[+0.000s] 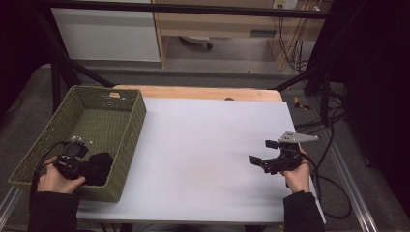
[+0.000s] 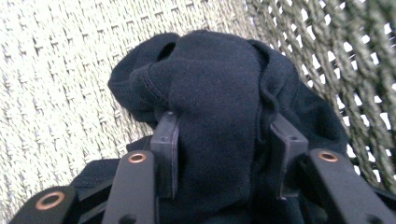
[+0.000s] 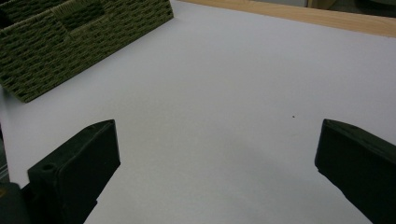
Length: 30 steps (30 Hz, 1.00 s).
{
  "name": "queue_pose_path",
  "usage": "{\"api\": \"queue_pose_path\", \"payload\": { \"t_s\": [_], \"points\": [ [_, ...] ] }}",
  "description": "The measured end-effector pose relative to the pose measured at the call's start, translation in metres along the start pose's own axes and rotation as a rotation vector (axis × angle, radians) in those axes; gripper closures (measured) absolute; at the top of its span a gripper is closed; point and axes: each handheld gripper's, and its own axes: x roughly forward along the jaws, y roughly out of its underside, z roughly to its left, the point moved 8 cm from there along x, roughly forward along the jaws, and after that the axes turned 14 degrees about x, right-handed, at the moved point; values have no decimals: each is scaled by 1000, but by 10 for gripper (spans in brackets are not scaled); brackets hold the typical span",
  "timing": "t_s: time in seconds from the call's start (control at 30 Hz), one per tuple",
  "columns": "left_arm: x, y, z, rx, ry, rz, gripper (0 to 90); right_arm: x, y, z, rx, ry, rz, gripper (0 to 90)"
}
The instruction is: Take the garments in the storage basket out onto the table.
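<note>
Left gripper [image 1: 92, 170]: your left hand [image 1: 54, 176] holds it inside the near end of the woven basket [image 1: 129, 126]; its jaws are clenched on a fold of the dark cloth [image 2: 219, 102].
Dark cloth: it lies bunched in the basket's near right corner, against the woven side wall, with a ridge of it pinched between your jaws.
Right gripper [image 1: 263, 152]: your right hand [image 1: 298, 175] holds it over the right side of the counter [image 1: 203, 145], pointing left; its jaws are spread wide and released, with nothing between them.
Woven basket: olive green, on the counter's left edge, well apart from your right gripper.
Counter: a pale sheet covers it; a strip of wood shows along the far edge.
Around: cables [image 1: 333, 188] trail off the counter's right side, and a dark frame bar [image 1: 193, 8] crosses the far side.
Writing: no label on the cloth or basket is clear enough for you to read.
</note>
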Motion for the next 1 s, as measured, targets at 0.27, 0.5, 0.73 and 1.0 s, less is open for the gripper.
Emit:
{"api": "queue_pose_path", "payload": {
  "t_s": [0.27, 0.5, 0.73, 1.0],
  "points": [
    [-13, -4, 1, 3, -23, -55, 546, 0, 0, 0, 2, -1, -2, 7],
    [-24, -7, 4, -1, -44, -105, 546, 0, 0, 0, 2, -3, -1, 7],
    [-31, -8, 7, -1, -50, -137, 546, 0, 0, 0, -1, -1, -1, 7],
    [-37, -9, 8, 0, -52, -156, 543, 0, 0, 0, 0, -1, 2, 7]
  ]
}}
